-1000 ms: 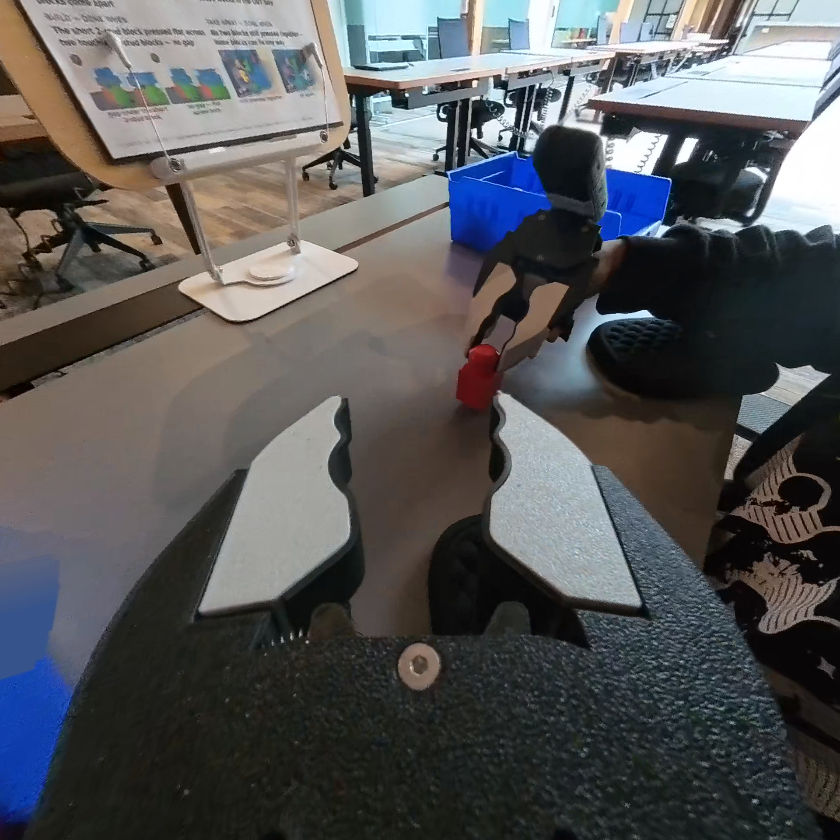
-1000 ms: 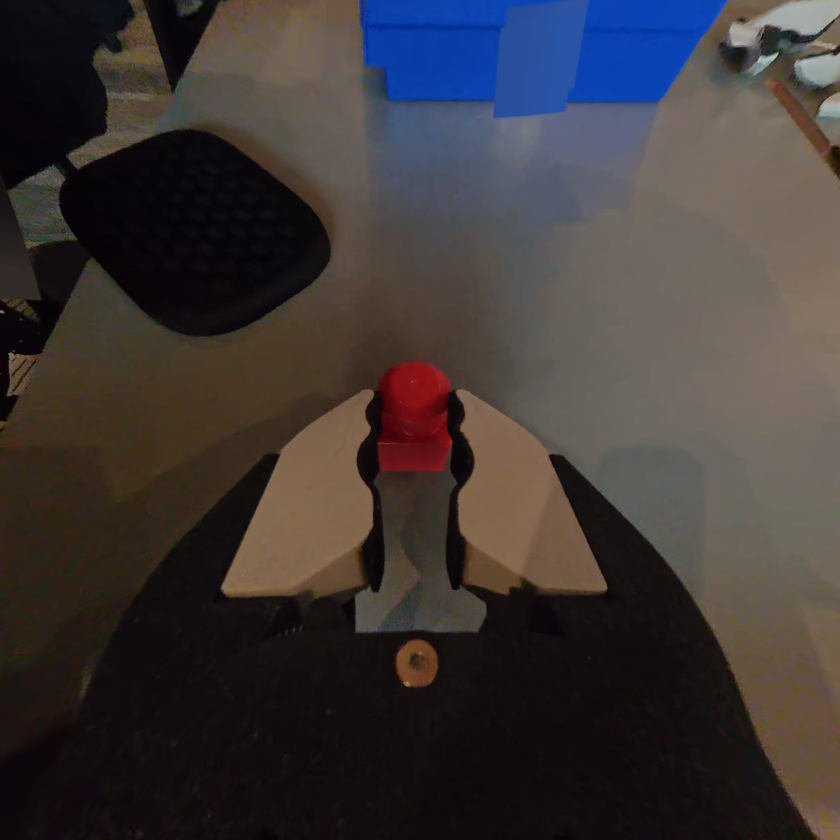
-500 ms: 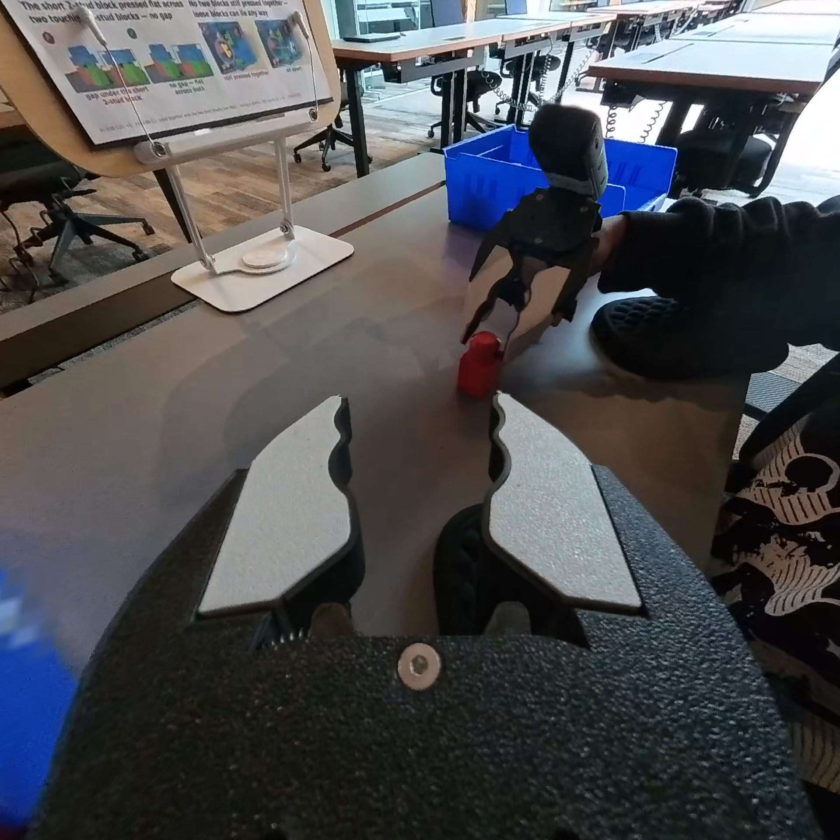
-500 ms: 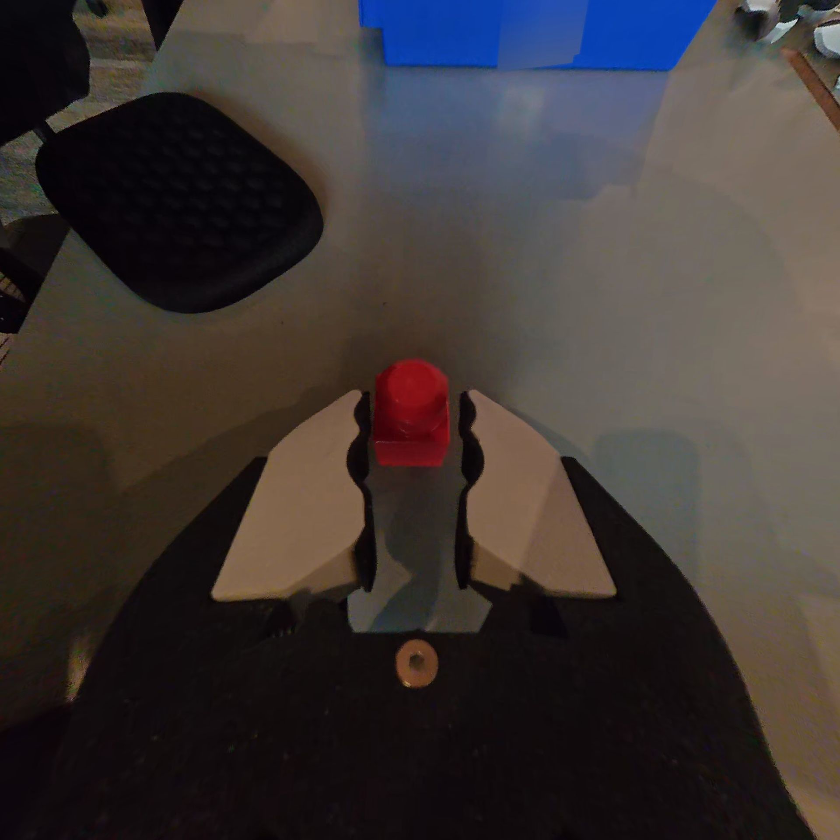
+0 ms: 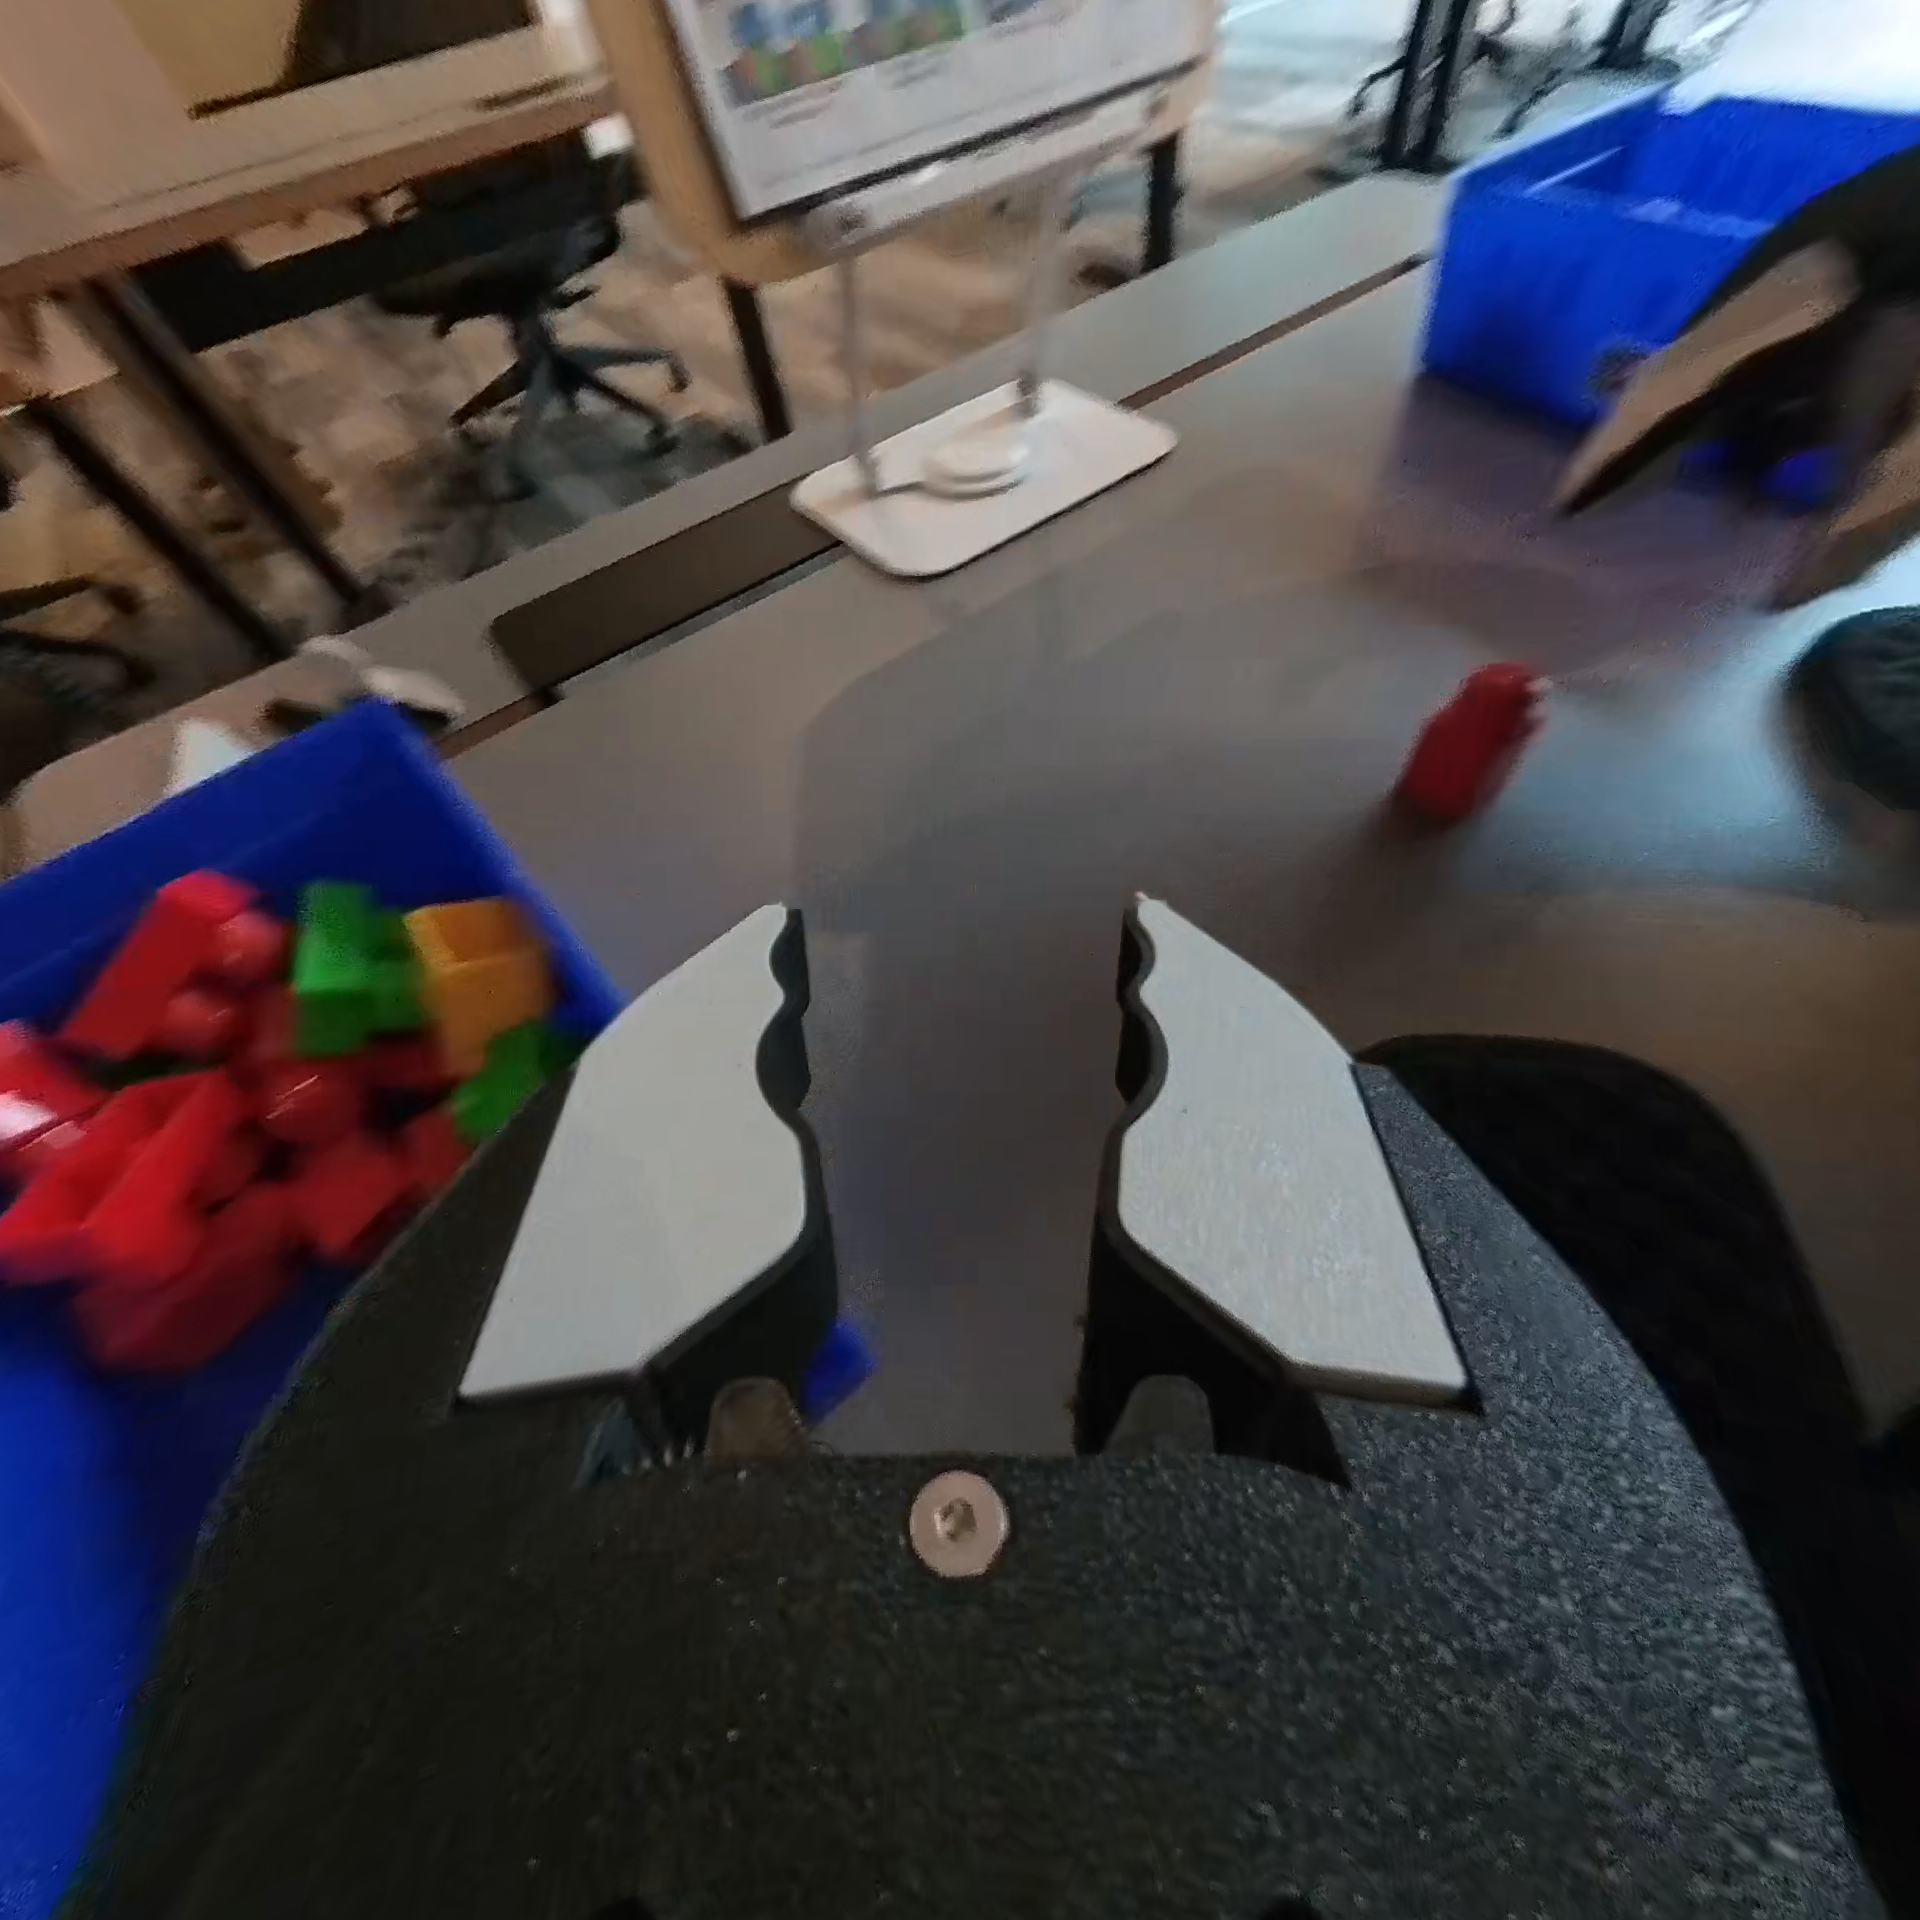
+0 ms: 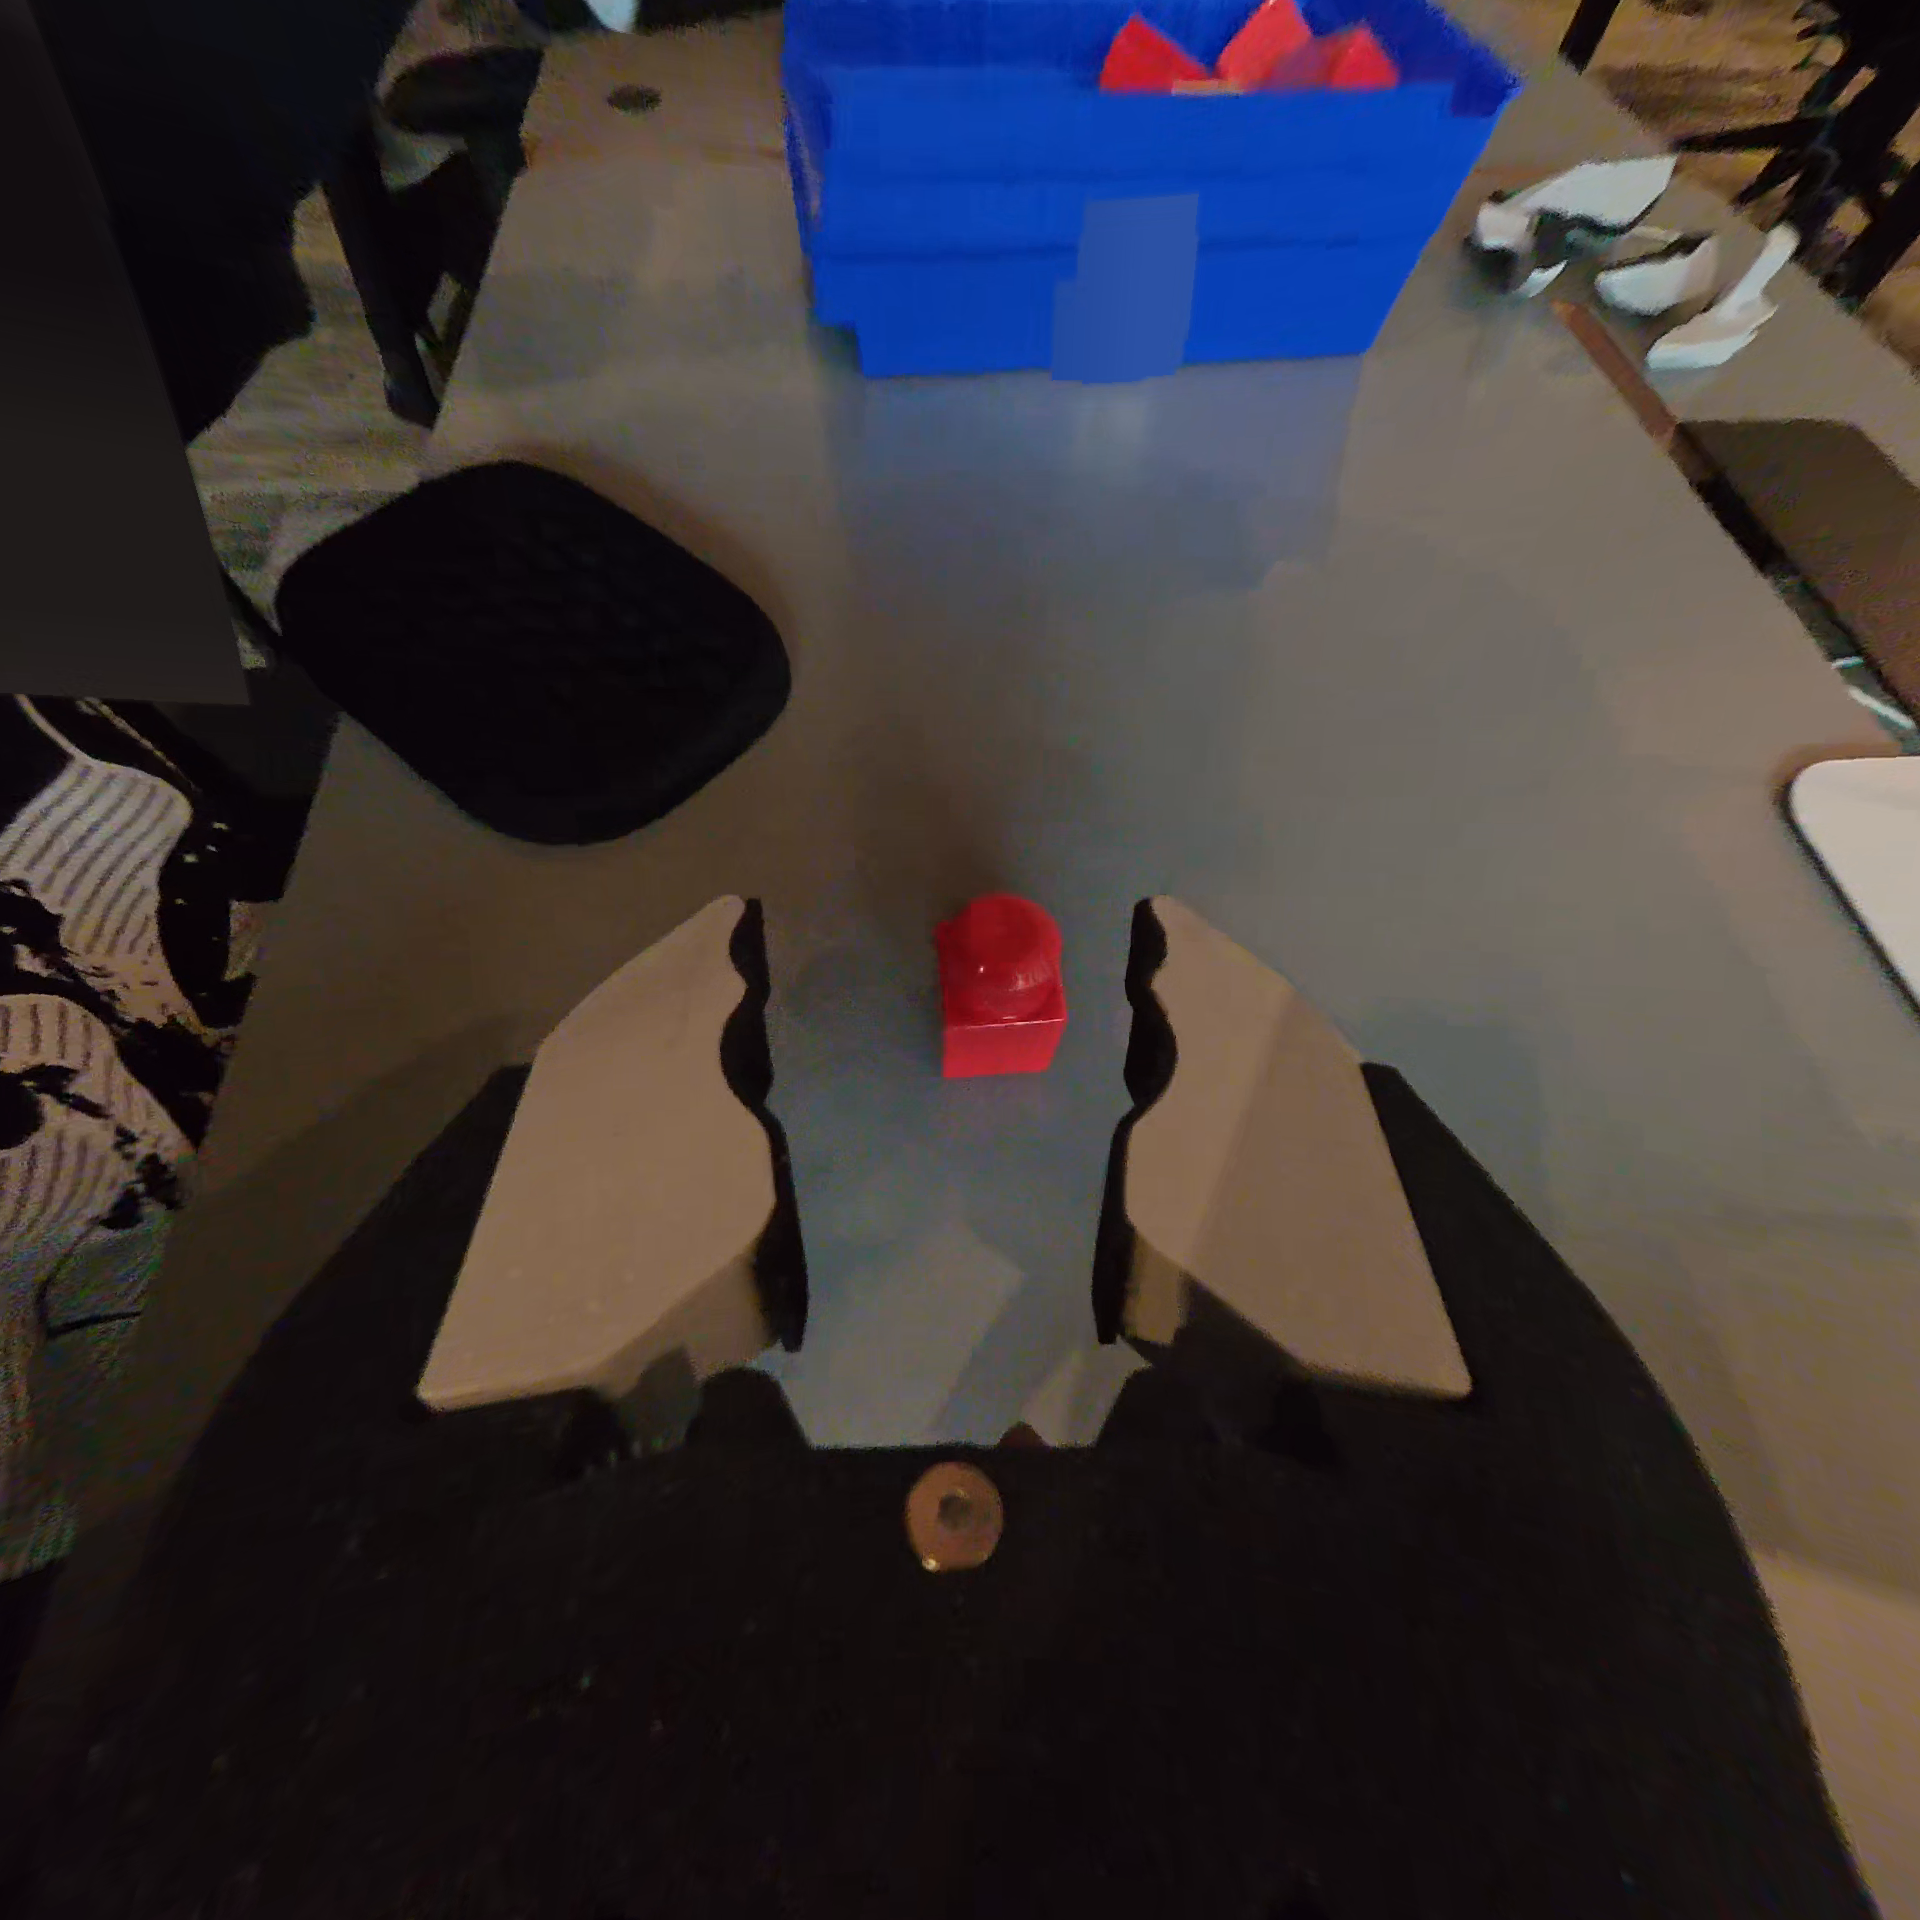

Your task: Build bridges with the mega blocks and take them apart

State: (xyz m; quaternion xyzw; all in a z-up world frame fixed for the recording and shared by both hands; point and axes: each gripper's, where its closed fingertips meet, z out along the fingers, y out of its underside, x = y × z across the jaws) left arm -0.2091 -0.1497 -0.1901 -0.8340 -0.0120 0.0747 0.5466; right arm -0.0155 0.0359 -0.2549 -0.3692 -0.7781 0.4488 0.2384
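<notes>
Glossy red plastic on the single-stud block (image 6: 1000,987), faint sheen on its rounded stud. Smooth, semi-gloss grey laminate on the table (image 6: 1299,727), mirroring a blue blur below the ribbed, matt-looking blue plastic bin (image 6: 1122,208). Shiny plastic, red, green and orange, on the loose blocks (image 5: 260,1091) heaped in the near blue bin (image 5: 343,769). Matt, finely grained pale grey on the left gripper (image 5: 964,925) fingers (image 5: 665,1153); pebbled black plastic body behind, with one bright metal screw (image 5: 958,1541). Same matt pads (image 6: 623,1174) on the right gripper (image 6: 948,914). Black woven mesh on the chair seat (image 6: 540,655).
</notes>
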